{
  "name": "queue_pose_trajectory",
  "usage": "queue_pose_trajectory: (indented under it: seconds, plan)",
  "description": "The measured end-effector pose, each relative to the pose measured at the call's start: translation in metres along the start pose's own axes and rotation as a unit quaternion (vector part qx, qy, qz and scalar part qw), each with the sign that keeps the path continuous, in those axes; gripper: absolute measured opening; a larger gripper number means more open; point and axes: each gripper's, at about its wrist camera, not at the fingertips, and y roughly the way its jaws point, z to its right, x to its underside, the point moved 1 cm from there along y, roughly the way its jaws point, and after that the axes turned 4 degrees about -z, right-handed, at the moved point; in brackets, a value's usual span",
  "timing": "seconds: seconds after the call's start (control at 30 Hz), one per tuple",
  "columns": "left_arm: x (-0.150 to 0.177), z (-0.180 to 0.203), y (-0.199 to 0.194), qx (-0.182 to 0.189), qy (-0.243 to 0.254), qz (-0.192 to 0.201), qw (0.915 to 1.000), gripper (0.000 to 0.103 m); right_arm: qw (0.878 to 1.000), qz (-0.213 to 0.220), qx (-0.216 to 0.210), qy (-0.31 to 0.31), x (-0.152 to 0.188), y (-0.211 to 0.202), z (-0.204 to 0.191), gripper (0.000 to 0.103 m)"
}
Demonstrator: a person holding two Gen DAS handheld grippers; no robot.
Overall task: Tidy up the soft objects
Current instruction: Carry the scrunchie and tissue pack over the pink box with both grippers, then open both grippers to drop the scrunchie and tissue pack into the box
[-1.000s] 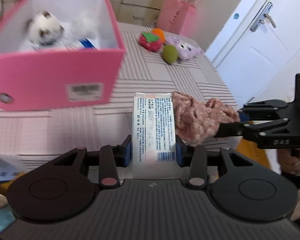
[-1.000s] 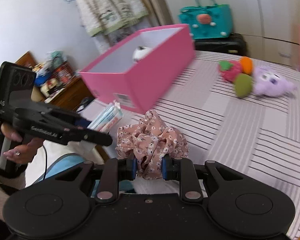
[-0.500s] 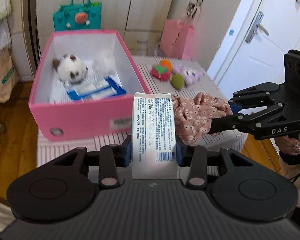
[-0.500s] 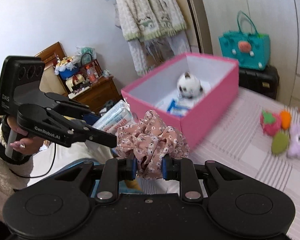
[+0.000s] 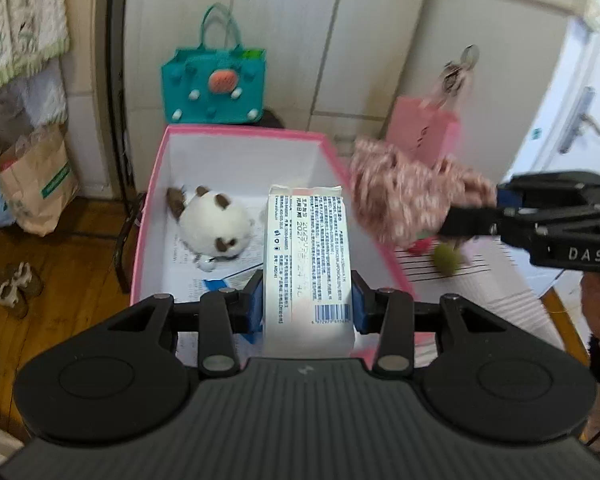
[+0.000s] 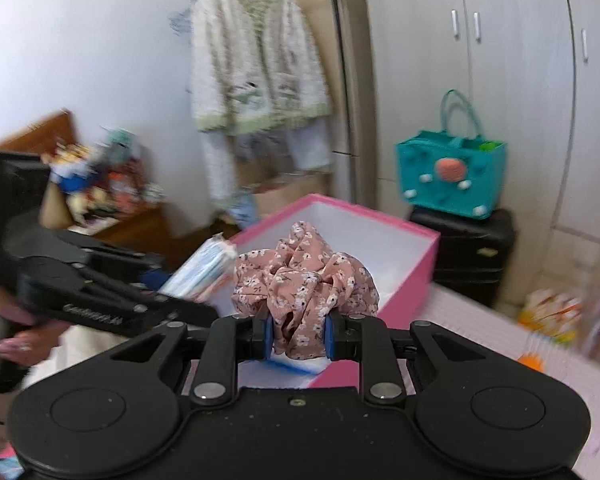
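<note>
Above the pink box (image 5: 148,216), the left gripper (image 5: 306,306) clamps the tissue pack (image 5: 306,252) and the right gripper (image 6: 298,334) clamps the floral scrunchie (image 6: 304,276), positioned for release inside.

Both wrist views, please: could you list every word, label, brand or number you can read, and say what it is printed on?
"DAS": white letters on the side of the right gripper, seen in the left wrist view.
Tissue pack in the left gripper: dense print, a date line and a barcode, too small to read.
Lettering on the left gripper's side, right wrist view: blurred, unreadable.
</note>
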Motion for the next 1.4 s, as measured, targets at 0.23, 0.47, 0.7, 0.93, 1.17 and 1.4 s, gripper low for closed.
queue_pose_trajectory:
  seconds: [0.23,0.47,0.7,0.93,1.17,1.4]
  plan:
    - [-0.017,-0.013,0.058,-0.078,0.021,-0.046,0.9957,0.040,0.999,-0.032,0.036,-0.023,-0.031,0.065,0.019,0.027]
    - [-0.027,-0.014,0.077,-0.120,0.051,-0.041,0.9906,0.040,0.996,-0.078,0.035,-0.026,-0.051,0.123,0.035,0.027]
    - [-0.034,-0.021,0.078,-0.153,0.053,-0.031,0.9863,0.041,0.992,-0.119,0.023,-0.015,-0.058,0.174,0.045,0.028]
    - [-0.034,-0.014,0.060,-0.156,0.036,-0.016,0.9869,0.046,0.994,-0.109,0.004,0.010,-0.061,0.164,0.047,0.048]
    - [-0.033,0.001,0.019,-0.125,0.033,0.001,0.9916,0.061,0.996,-0.074,-0.032,0.046,-0.058,0.084,0.047,0.057]
    - [-0.022,0.025,-0.026,-0.063,0.042,0.002,0.9971,0.068,0.995,-0.069,-0.041,0.062,-0.038,0.001,0.041,0.059]
